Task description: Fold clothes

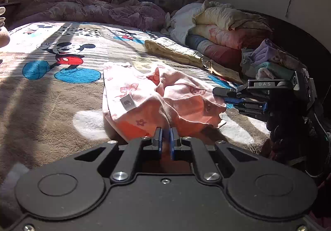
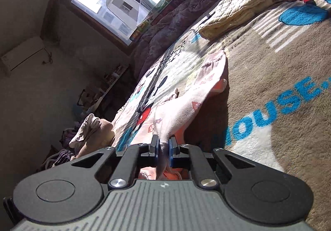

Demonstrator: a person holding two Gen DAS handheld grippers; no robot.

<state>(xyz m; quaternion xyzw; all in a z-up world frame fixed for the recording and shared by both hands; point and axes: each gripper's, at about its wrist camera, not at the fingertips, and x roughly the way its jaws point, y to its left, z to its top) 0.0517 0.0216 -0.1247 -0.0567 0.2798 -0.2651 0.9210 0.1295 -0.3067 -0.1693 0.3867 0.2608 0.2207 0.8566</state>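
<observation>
The pink garment point(image 1: 157, 94) lies crumpled on the cartoon-print blanket point(image 1: 51, 90), no fold made yet; the left gripper point(image 1: 166, 137) pinches its near hem, and the right gripper point(image 1: 222, 96) pinches an edge off to the side. I judge smoothing and every fold remain; its long axis seems to run away from the left gripper, the far end flat, the near end bunched.

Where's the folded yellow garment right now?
In the left wrist view the folded yellow garment lies on the Mickey Mouse blanket, beyond the pink garment and right of centre, just in front of the rolled quilts.
</observation>
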